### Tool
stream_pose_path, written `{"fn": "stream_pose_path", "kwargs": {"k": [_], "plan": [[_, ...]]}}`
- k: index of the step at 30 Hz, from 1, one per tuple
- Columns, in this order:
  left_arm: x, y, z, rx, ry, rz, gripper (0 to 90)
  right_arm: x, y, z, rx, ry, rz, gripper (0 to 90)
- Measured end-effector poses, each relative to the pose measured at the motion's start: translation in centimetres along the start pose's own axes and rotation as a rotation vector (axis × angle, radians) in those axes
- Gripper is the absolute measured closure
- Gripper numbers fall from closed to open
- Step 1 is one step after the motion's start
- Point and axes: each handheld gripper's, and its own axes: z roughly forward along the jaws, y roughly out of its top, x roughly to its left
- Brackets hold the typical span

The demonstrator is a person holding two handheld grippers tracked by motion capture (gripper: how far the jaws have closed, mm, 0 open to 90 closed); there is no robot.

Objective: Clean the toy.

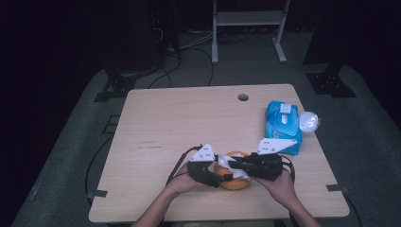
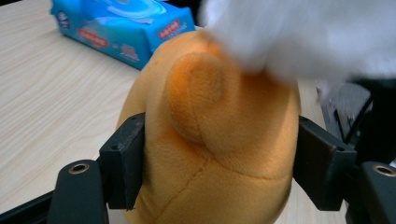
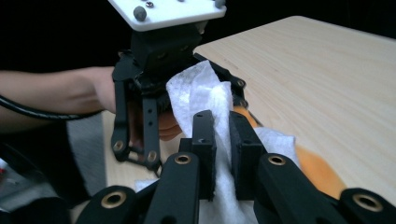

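An orange plush toy [image 1: 235,182] lies near the table's front edge, between the person's two hands. My left gripper [image 1: 222,179] is shut on it, and in the left gripper view both pads [image 2: 126,163] press into the sides of the plush toy [image 2: 210,140]. My right gripper [image 1: 235,164] comes in from the right, over the top of the toy. It is shut on a white wipe [image 3: 201,88], pinched between its pads [image 3: 205,149]. The wipe [image 2: 303,32] drapes over the toy's upper part, blurred in the left gripper view.
A blue pack of wipes [image 1: 283,124] lies at the right side of the wooden table [image 1: 189,118], with a white round object [image 1: 309,122] just beyond it at the edge. A cable hole [image 1: 243,97] sits near the far edge. Dark floor and a metal frame lie behind.
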Motion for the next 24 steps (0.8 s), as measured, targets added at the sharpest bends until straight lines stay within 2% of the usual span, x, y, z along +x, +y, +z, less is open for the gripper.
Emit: {"fn": "stream_pose_path", "kwargs": {"k": [1, 3, 7, 10, 12, 15, 16, 17, 18, 20, 24], "plan": [[0.0, 0.0, 0.0, -0.002, 0.0, -0.002, 28.9, 0.0, 0.1, 0.0, 0.002, -0.016, -0.011, 81.9], [0.0, -0.2, 0.0, -0.004, -0.01, -0.002, 29.1, -0.7, -0.1, -0.2, -0.007, -0.047, 0.004, 81.9], [0.0, -0.2, 0.0, -0.002, -0.005, 0.003, 27.5, -2.9, -1.2, -1.4, -0.004, -0.114, 0.065, 81.8], [0.0, -0.2, 0.4, -0.018, -0.01, -0.017, 18.1, -3.6, -1.8, -2.1, -0.005, -0.118, 0.099, 81.8], [-0.2, -0.3, 0.8, -0.014, -0.021, -0.018, 13.0, -3.2, -1.7, -2.0, -0.01, -0.105, 0.103, 81.8], [-0.6, -0.4, 0.9, -0.016, -0.026, -0.002, 19.2, -2.0, -1.1, -1.3, -0.015, -0.058, 0.086, 81.7], [-1.2, -0.3, 1.1, -0.001, -0.025, 0.042, 21.7, -1.7, -0.9, -0.9, -0.015, -0.036, 0.083, 81.7], [-1.4, -0.3, 1.2, 0.0, -0.023, 0.046, 23.8, -1.3, -0.7, -0.5, -0.006, -0.028, 0.066, 81.7], [-1.5, -0.3, 1.2, 0.005, -0.018, 0.06, 24.6, -1.2, -0.7, -0.4, 0.002, -0.031, 0.055, 81.7], [-1.5, -0.4, 1.0, 0.002, -0.01, 0.058, 27.9, -1.4, -0.7, -0.3, 0.015, -0.039, 0.045, 81.6], [-1.5, -0.1, 0.7, -0.006, 0.019, 0.076, 31.6, -2.5, -1.3, -1.3, 0.03, -0.104, 0.057, 81.6]]}}
